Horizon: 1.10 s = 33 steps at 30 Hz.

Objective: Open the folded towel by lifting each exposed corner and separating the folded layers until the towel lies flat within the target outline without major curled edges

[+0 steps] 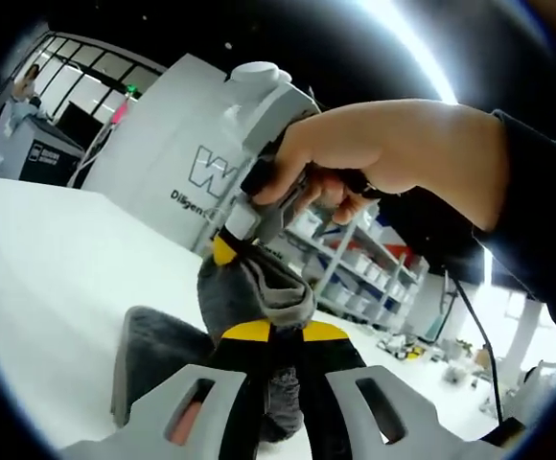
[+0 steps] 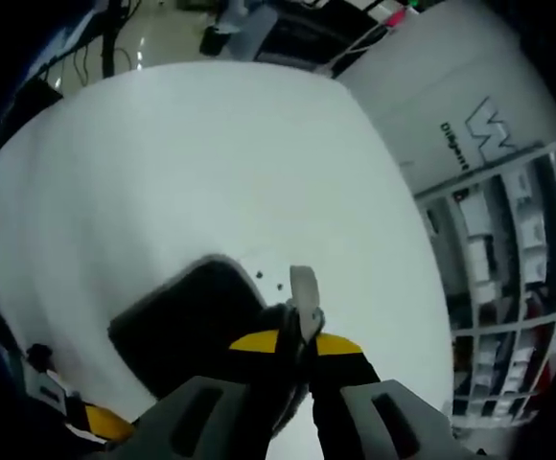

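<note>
Towel (image 1: 163,355), grey, lay on a white table (image 1: 48,278), still folded or bunched and partly raised off the surface; no target outline could be made out in either view. Progress, as judged: early to middle, with both grippers on the cloth, layers being drawn apart, nothing yet flat. Left gripper (image 1: 273,335): jaws nearly together with grey cloth pinched between the yellow-edged tips, a fold rising just ahead of them. Right gripper (image 2: 297,337): jaws likewise closed to a narrow gap on a towel edge, a pale strip (perhaps a hem or label) standing up between the tips. In the left gripper view the right gripper came in from above, held in a person's hand (image 1: 393,153) with a dark sleeve, its tip meeting the raised fold. In the right gripper view the towel (image 2: 187,326) showed as a dark slab left of the jaws, its near corner lifted. Remaining, as judged: separate the layers fully, spread the cloth, smooth any curled edges, set it inside the outline. Containers: shelving (image 2: 508,249) beyond the table carried pale bins, contents too small to tell; none on the table itself. Background: white panel (image 1: 163,153) with lettering.
</note>
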Each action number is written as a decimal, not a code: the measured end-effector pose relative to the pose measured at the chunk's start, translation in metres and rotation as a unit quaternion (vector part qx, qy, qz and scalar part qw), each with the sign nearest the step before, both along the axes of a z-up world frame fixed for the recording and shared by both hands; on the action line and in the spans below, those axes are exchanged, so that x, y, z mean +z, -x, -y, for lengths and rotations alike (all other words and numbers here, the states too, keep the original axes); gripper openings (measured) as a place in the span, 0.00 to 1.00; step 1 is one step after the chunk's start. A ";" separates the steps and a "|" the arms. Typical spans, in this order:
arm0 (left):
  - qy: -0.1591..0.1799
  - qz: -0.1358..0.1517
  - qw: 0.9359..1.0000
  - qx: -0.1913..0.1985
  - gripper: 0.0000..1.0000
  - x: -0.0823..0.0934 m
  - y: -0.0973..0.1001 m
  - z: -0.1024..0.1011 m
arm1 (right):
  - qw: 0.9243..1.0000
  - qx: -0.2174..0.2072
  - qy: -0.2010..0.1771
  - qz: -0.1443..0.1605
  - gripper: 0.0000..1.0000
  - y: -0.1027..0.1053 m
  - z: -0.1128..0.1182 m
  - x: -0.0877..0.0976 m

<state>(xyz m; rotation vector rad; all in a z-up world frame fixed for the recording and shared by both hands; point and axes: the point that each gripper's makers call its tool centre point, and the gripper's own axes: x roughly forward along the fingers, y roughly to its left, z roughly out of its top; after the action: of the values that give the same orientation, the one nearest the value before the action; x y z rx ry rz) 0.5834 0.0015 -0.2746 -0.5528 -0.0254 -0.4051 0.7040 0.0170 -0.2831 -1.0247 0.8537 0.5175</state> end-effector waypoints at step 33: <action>-0.042 0.029 0.998 -0.034 0.07 0.005 -0.004 0.047 | 0.999 -0.020 -0.042 0.003 0.06 -0.011 0.045 0.007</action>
<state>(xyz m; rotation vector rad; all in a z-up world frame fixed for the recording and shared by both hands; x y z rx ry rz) 0.5878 -0.0453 -0.2697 -0.4603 -0.0448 -0.4851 0.7153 -0.0283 -0.2764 -0.9308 0.8396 0.5128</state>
